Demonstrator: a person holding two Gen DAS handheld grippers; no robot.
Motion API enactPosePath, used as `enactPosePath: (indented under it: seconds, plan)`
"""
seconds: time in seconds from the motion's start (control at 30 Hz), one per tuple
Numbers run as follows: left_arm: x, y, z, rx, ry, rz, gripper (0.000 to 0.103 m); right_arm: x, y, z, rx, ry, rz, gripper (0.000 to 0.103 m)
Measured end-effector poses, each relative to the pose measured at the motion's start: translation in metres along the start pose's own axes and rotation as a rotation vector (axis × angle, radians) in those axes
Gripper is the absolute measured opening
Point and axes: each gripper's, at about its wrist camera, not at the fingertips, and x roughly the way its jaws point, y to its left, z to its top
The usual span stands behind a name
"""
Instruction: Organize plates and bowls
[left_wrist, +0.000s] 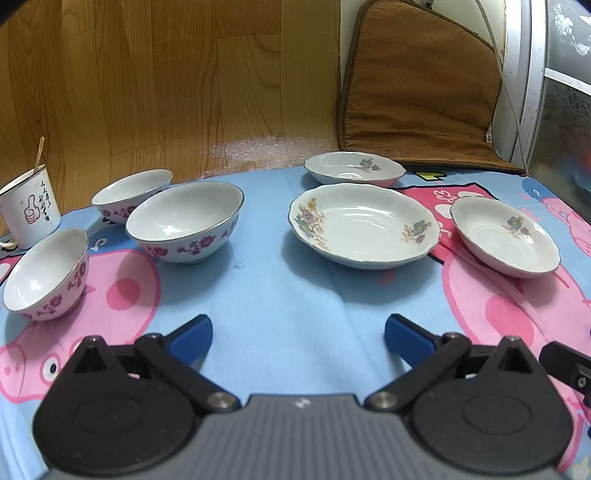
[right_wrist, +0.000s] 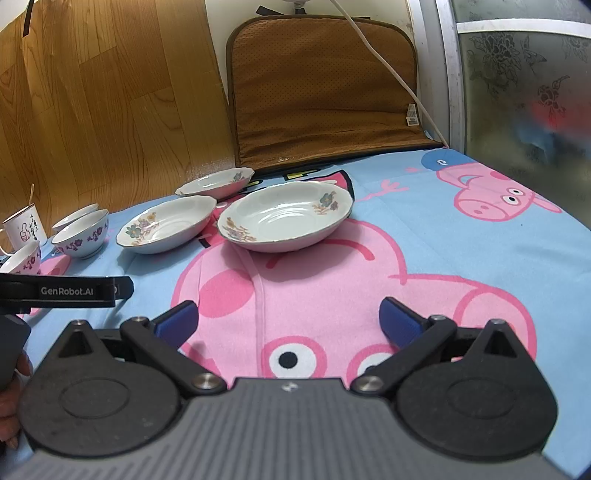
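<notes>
Plates (left_wrist: 364, 225) sit right of three flowered bowls (left_wrist: 184, 223) on the cartoon blanket (left_wrist: 288, 295), left gripper (left_wrist: 298, 334) spread and empty before them. Right wrist view: the plates (right_wrist: 284, 218) lie beyond the spread, empty right gripper (right_wrist: 288, 319).

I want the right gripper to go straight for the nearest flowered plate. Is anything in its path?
Nothing visible: only bare cartoon-pig cloth lies between the open right gripper and the nearest white flowered plate.
</notes>
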Motion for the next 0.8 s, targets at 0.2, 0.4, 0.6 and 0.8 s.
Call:
enactPosePath:
  seconds: [0.2,0.4,0.6,0.8]
  plan:
    - [0.0012,-0.0001,-0.0001,-0.004,0.000,0.007,0.103,-0.0011,-0.0007,0.0001,0.004,-0.002,0.005,0.103]
    - [0.0012,0.0006,-0.0004,-0.003,0.000,0.005,0.103,-0.0009,-0.0008,0.0001,0.000,-0.001,0.003,0.103]
    - [0.0014,0.0007,-0.0006,-0.003,-0.001,0.004,0.103,-0.0005,0.0013,-0.0004,-0.011,0.004,-0.004,0.103]
    - [0.0011,0.0021,-0.0007,-0.003,-0.001,0.003,0.103,-0.0007,-0.0010,-0.0007,0.009,-0.003,0.010,0.103]
